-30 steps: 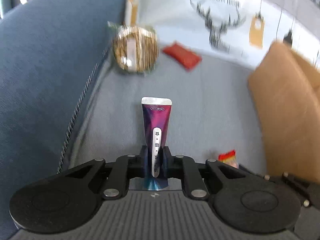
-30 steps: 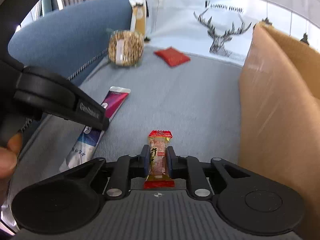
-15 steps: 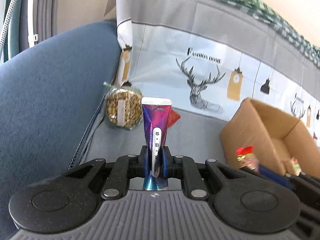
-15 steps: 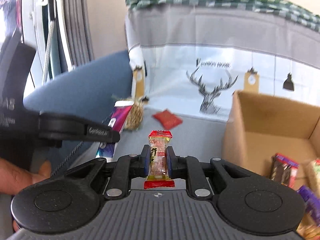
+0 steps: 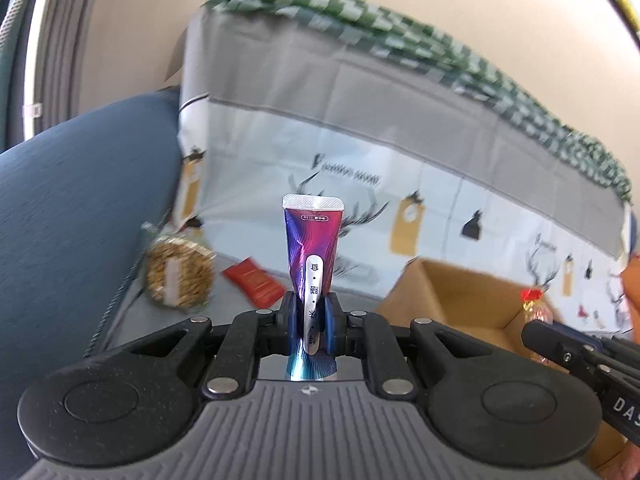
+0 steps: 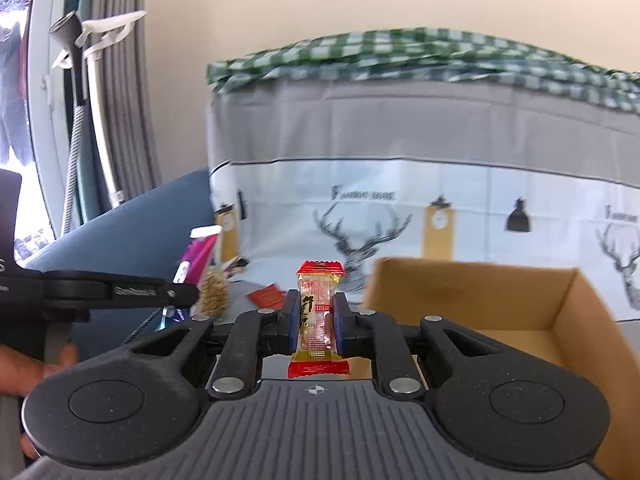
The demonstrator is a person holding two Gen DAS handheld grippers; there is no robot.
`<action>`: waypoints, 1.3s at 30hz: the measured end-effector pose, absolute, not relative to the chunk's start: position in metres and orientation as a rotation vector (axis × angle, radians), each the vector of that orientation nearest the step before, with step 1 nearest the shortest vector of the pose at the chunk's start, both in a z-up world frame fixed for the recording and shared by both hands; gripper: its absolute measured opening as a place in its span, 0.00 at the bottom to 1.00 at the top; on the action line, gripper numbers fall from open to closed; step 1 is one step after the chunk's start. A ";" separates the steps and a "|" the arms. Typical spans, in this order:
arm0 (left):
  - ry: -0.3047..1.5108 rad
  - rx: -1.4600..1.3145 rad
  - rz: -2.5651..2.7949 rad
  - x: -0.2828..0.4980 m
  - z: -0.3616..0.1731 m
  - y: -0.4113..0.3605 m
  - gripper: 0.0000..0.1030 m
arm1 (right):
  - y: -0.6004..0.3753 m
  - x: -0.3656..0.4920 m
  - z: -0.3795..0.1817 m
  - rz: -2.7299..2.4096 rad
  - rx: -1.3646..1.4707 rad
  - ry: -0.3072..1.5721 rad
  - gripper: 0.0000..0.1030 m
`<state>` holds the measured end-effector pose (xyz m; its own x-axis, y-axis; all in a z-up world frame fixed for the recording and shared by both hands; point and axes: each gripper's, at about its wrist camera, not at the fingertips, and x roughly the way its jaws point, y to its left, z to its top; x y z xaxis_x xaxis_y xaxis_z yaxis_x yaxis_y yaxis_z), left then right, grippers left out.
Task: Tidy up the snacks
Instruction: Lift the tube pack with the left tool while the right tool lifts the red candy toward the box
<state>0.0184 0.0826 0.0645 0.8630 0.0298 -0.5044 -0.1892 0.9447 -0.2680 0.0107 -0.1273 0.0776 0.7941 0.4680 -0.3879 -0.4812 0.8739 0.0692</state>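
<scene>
- The left gripper (image 5: 311, 322) has its jaws pinching a purple tube (image 5: 313, 256), held upright in the middle of the frame.
- The right gripper (image 6: 317, 326) has its jaws pinching a red snack bar (image 6: 318, 312).
- The cardboard box (image 6: 480, 300) sits at lower right; what is inside is hidden here.
- Left to tidy: a round bag of snacks (image 5: 178, 274) and a red packet (image 5: 256, 286) on the sofa (image 5: 72, 216), left of middle.

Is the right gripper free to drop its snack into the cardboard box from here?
Probably yes. The right gripper, shut on the red snack bar, faces the cardboard box, whose top is open just ahead and to its right, with nothing visible between them.
</scene>
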 end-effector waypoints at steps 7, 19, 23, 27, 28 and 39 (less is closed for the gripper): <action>0.453 -0.361 0.050 0.026 0.076 0.061 0.14 | -0.172 0.023 0.084 0.428 -0.009 0.393 0.17; 0.416 -0.319 -0.089 0.037 0.079 0.008 0.14 | -0.211 0.034 0.075 0.350 0.002 0.404 0.17; 0.400 -0.308 -0.128 0.038 0.078 -0.007 0.14 | -0.216 0.033 0.076 0.343 0.002 0.389 0.17; 0.395 -0.304 -0.160 0.040 0.077 -0.020 0.14 | -0.219 0.033 0.077 0.331 0.009 0.383 0.17; 0.394 -0.303 -0.165 0.040 0.077 -0.022 0.14 | -0.221 0.034 0.077 0.329 0.010 0.381 0.17; 0.389 -0.294 -0.220 0.044 0.073 -0.046 0.14 | -0.233 0.036 0.078 0.287 0.018 0.368 0.17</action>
